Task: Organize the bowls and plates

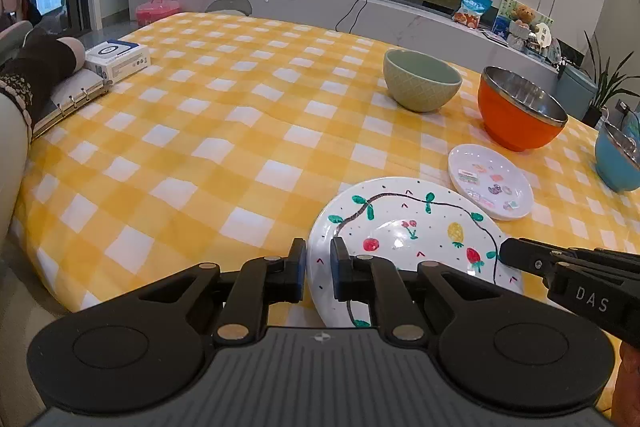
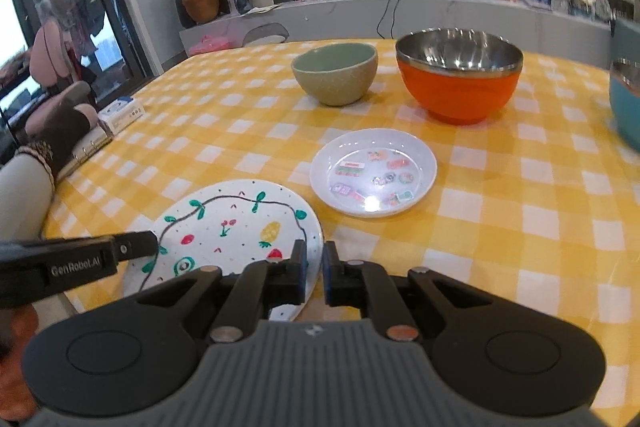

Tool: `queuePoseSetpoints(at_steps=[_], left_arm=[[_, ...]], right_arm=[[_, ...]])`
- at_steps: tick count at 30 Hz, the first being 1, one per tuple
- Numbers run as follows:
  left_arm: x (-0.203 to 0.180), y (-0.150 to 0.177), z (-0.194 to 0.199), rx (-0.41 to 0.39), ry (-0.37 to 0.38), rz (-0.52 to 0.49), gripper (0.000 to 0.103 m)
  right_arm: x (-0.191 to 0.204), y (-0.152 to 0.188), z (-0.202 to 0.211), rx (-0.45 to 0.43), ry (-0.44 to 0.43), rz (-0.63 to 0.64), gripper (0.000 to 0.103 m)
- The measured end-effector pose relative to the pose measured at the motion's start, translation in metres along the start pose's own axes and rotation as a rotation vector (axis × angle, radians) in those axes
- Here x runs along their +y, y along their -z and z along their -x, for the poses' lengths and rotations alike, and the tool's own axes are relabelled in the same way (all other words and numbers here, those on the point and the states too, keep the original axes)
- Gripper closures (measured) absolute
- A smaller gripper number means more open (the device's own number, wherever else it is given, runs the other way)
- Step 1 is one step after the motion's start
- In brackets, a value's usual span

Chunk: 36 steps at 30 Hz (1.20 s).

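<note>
Both grippers, left (image 1: 318, 269) and right (image 2: 315, 273), were pinching the painted plate's (image 1: 404, 223) rim; sticker dish (image 2: 374, 173) sat just beside it, bowls behind.

Your left gripper (image 1: 318, 267) and right gripper (image 2: 315, 269) sit low, side by side, each with its jaws drawn nearly together around a thin rim, fingertips angled toward one another.

Both the left gripper (image 1: 318, 269) and right gripper (image 2: 315, 273) are showing black linkages, blue-padded fingers (image 1: 340, 267), brass-coloured pivot pins and ribbed grey bodies.
</note>
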<state>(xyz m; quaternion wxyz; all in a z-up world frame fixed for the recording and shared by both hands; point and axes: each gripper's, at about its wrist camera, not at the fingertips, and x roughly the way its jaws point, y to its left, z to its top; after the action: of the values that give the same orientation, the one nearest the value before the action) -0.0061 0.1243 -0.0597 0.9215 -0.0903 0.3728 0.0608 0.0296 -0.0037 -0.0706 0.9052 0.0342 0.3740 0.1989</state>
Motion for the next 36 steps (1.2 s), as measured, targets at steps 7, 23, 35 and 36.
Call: queuePoseSetpoints(at_steps=[7,23,35,36], left_arm=[[-0.003,0.000,0.000,-0.006,-0.013,-0.024,0.089],[-0.018,-0.014,0.017,-0.072,-0.024,-0.082,0.072],[-0.054,-0.049,-0.001,-0.030,0.178,-0.078,0.059],[-0.055,-0.050,-0.005,-0.025,0.184,-0.075,0.056]], right_arm=[[0.006,0.002,-0.002,-0.015,0.025,0.050,0.097],[0.001,-0.002,0.009,-0.055,0.036,0.015,0.061],[-0.030,-0.012,0.012,-0.092,0.128,-0.153,0.059],[-0.033,-0.013,0.011,-0.092,0.137,-0.170,0.058]])
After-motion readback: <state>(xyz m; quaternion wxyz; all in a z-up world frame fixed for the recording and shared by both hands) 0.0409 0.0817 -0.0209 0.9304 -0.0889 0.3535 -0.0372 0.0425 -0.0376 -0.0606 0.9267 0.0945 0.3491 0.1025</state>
